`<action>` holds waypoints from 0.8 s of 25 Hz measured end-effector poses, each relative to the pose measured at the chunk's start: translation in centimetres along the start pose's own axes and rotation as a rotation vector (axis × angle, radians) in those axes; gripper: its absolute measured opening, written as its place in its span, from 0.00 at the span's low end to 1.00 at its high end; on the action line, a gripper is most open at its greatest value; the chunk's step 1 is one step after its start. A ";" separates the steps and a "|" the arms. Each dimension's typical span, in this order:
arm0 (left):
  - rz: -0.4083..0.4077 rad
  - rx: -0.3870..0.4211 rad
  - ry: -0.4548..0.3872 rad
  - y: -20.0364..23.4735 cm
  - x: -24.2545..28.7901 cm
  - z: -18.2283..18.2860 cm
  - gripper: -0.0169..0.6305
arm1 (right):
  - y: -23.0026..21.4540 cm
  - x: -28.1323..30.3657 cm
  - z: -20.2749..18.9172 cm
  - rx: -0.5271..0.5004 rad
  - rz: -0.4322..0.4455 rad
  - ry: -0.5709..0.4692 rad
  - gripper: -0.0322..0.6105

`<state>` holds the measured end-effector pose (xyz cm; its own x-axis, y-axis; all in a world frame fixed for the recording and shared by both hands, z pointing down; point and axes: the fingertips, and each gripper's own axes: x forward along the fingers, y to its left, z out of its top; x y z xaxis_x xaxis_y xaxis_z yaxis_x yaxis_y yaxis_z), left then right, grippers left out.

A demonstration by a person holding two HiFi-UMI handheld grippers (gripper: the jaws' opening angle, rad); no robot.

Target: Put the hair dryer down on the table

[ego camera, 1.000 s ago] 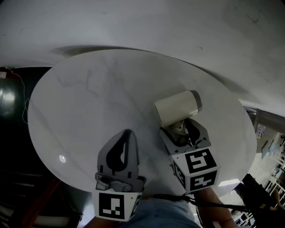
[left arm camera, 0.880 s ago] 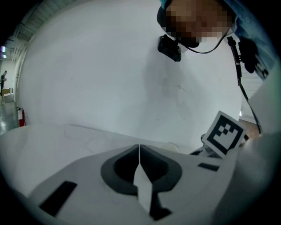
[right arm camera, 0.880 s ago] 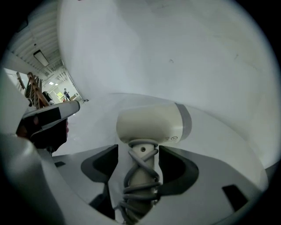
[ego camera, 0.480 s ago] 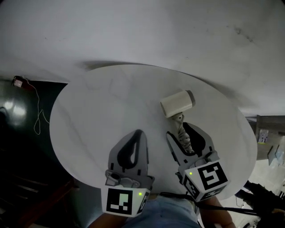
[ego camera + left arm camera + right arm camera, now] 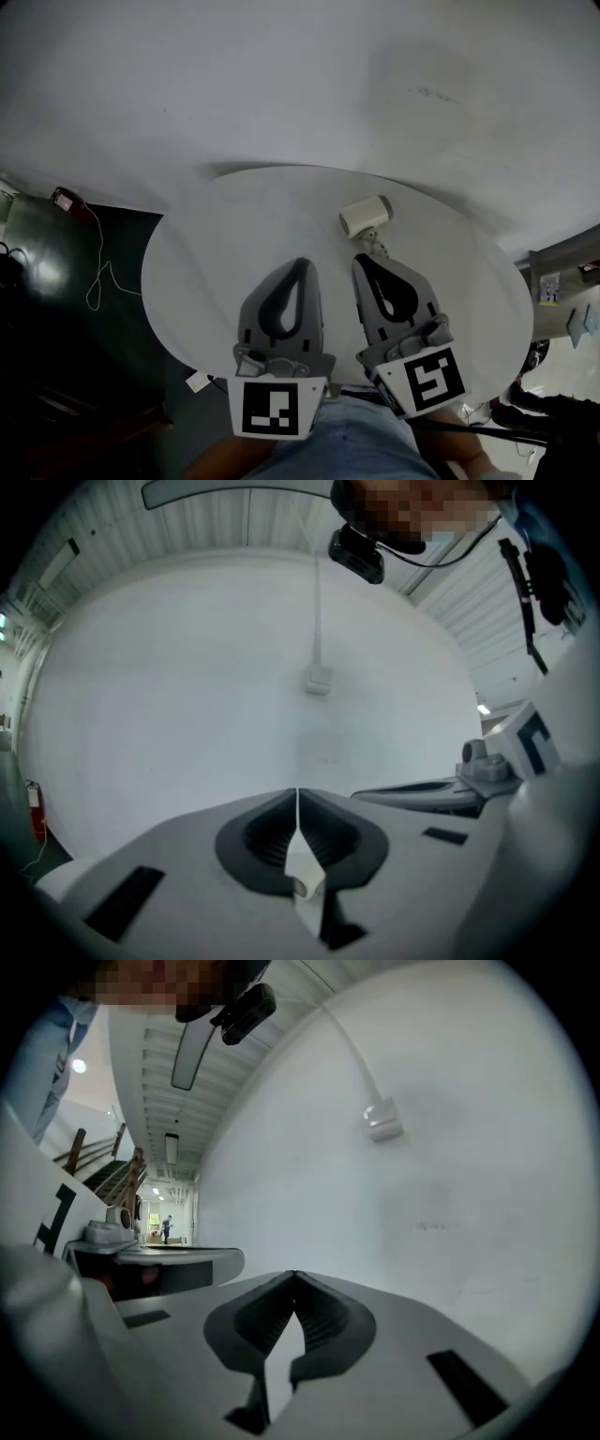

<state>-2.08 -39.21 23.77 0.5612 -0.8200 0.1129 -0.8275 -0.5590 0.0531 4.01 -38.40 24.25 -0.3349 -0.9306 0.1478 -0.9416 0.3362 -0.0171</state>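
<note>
1. On the round white table (image 5: 216, 253), toward its far side and right of centre, the hair dryer (image 5: 366, 217) lies on its side. Its cream body lies crosswise, and its handle (image 5: 378, 246) runs back toward the person.
2. No jaw or hand is on the hair dryer. It is judged to be at rest on the tabletop with nothing supporting it but the table.
3. Right gripper (image 5: 362, 263): the jaws have just been closing and now meet at the tips. Its own view shows nothing between them, only a pale wall (image 5: 441, 1194) ahead.
4. Left gripper (image 5: 302, 264): the jaws are pressed together and empty. Its view shows the same wall with a small white box (image 5: 319, 679) mounted on it.
5. Position: in the head view both grippers sit side by side over the near part of the table. The right gripper's tip appears just short of the handle's end. Since neither gripper view shows the tabletop or the hair dryer, both are judged to be held above the table, pointing roughly level, and clear of the appliance.
6. Progress: the hair dryer is set down and released, so the task reads as complete as far as the pictures show.
7. Outstanding: nothing further is evident. The rounded body might roll if nudged, so the grippers are best kept away from it.
</note>
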 end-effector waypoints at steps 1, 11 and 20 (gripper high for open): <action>-0.004 0.009 -0.020 -0.1 -0.3 0.8 0.05 | 0.3 -0.3 1.0 -0.040 -0.008 -0.028 0.07; 0.003 0.048 -0.134 -0.5 -4.3 4.1 0.05 | 3.8 -2.9 4.2 -0.093 0.004 -0.124 0.07; -0.007 0.063 -0.163 -0.7 -5.0 5.1 0.05 | 4.2 -3.4 5.3 -0.122 -0.006 -0.149 0.07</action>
<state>-4.19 -35.38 18.09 0.5672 -0.8221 -0.0499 -0.8233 -0.5675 -0.0098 1.06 -34.61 18.46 -0.3394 -0.9406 -0.0006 -0.9355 0.3375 0.1043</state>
